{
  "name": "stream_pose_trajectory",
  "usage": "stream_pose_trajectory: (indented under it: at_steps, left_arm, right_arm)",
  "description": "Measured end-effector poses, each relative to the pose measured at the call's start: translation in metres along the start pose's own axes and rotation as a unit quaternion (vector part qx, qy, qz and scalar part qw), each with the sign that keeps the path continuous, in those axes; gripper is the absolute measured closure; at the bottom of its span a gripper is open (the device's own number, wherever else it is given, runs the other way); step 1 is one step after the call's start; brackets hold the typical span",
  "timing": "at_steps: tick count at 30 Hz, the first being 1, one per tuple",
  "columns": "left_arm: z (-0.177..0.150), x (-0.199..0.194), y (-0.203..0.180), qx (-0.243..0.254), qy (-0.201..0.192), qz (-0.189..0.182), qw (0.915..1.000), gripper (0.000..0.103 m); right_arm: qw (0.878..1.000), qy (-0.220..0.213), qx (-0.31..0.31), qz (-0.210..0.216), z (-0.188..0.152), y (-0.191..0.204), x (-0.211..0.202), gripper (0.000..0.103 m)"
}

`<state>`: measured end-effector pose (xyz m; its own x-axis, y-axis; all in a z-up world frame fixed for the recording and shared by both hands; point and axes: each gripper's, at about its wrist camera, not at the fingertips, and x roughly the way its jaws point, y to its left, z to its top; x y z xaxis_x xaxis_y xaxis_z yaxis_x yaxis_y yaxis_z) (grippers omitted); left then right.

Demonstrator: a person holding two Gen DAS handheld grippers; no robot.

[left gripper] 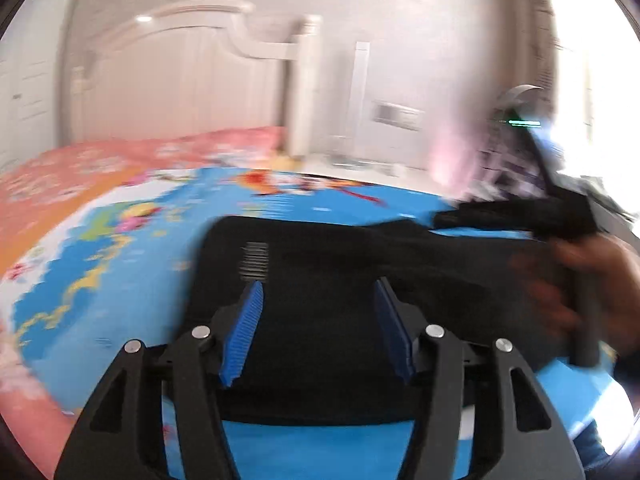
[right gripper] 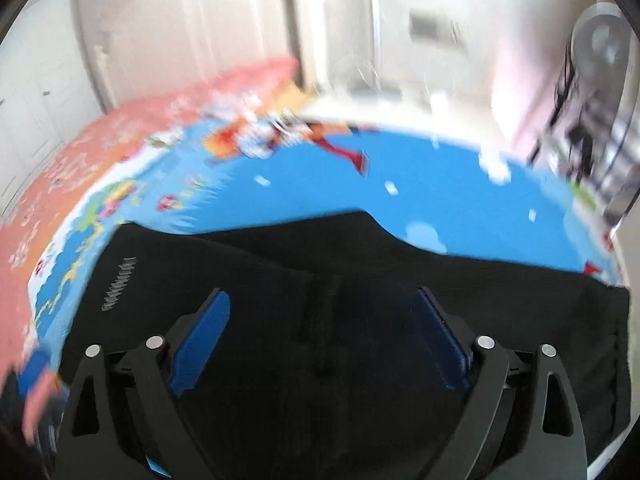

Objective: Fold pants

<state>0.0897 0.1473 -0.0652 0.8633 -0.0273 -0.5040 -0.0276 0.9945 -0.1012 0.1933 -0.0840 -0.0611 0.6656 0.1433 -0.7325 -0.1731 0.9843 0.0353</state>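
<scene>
A: Where are the pants (right gripper: 320,320)?
B: Flat on the blue mat (right gripper: 440,200); left gripper (left gripper: 318,316) and right gripper (right gripper: 324,332) both spread above them, holding nothing.
A: Advice?
B: Pinch 2 matching edge points, lift evenly.

Bare blue mat (right gripper: 460,184) beyond the pants (right gripper: 320,280); headboard (left gripper: 180,80) behind.

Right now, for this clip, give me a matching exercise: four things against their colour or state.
Things:
1. folded fabric pants
2. cartoon-print play mat
3. left gripper
4. floral bedsheet

States:
A. open, blue pads
B. orange-pink
C. black, lying flat
D. mostly bright blue

Pairs: 1-C, 2-D, 3-A, 4-B
</scene>
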Motion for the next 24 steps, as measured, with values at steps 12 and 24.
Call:
stream_pose_trajectory:
  at_steps: [12, 24]
  left_arm:
    - [-0.038, 0.044, -0.001, 0.019, 0.104, 0.084, 0.9908, 0.002]
    - [0.045, 0.055, 0.007, 0.059, 0.066, 0.094, 0.9916, 0.009]
  right_arm:
    - [0.996, 0.049, -0.062, -0.043, -0.054, 0.077, 0.018, 0.011]
    - [0.995, 0.078, -0.053, -0.022, -0.072, 0.068, 0.033, 0.004]
